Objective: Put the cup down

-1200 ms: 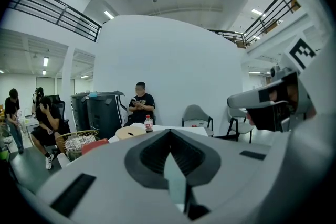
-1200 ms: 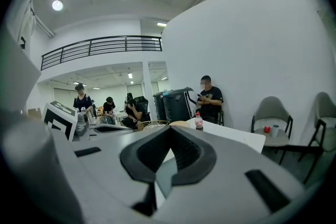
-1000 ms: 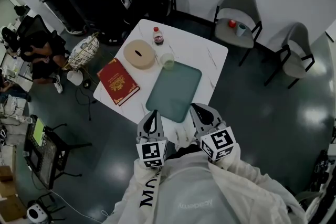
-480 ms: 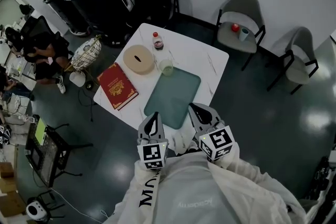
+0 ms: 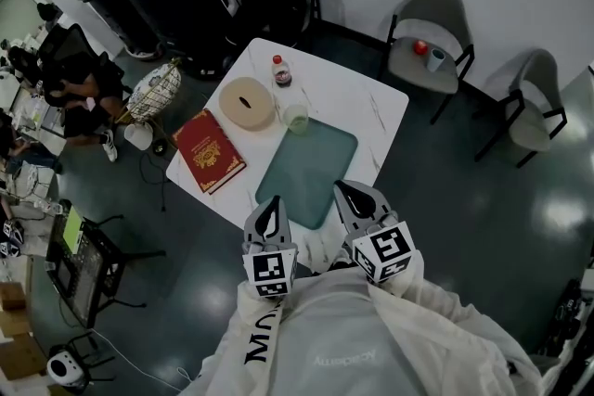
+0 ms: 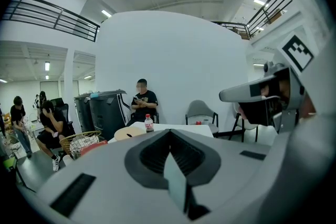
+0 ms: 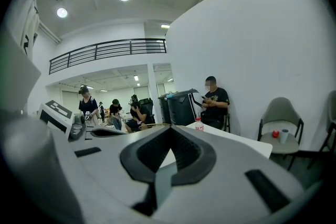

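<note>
The cup (image 5: 296, 115) stood on the table (image 5: 367, 97) at the far end of the mat (image 5: 306, 164), while the left gripper (image 5: 272, 204) and right gripper (image 5: 353, 195) hung at the near edge, both closed on nothing. The cup looked already down; lifting it would need an open claw reaching over the mat. Only the head view showed it; the gripper views showed just shut jaws and the bottle (image 6: 148, 123).

Pale top (image 5: 371, 329): upside-down print, seemingly "Academy"; red book (image 5: 209, 150) cover print unreadable.
</note>
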The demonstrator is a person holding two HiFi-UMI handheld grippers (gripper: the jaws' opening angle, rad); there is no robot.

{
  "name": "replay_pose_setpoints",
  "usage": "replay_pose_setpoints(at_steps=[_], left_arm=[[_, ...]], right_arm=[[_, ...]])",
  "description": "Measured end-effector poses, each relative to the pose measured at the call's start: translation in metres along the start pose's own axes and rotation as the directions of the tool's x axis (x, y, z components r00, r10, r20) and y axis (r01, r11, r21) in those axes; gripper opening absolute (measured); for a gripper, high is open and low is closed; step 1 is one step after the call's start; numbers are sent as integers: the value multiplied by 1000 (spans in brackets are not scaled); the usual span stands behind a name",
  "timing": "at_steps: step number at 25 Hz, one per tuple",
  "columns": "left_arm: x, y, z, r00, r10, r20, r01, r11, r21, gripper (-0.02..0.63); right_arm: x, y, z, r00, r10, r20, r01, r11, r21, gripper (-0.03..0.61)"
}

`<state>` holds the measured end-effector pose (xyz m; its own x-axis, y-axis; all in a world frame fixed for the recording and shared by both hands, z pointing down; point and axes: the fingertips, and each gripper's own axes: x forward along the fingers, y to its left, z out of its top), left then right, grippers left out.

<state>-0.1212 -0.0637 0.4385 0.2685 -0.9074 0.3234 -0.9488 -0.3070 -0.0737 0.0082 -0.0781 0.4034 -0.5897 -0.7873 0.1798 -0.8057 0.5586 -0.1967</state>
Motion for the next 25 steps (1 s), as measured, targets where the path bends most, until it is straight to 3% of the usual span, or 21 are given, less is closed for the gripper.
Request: replay_pose_setpoints(at_steps=[25], left_arm=[[8, 5, -6, 1000, -4, -5, 3, 1000, -21, 11]], right_arm=[[6, -11, -4, 999, -23, -22, 23, 1000, 6, 5]])
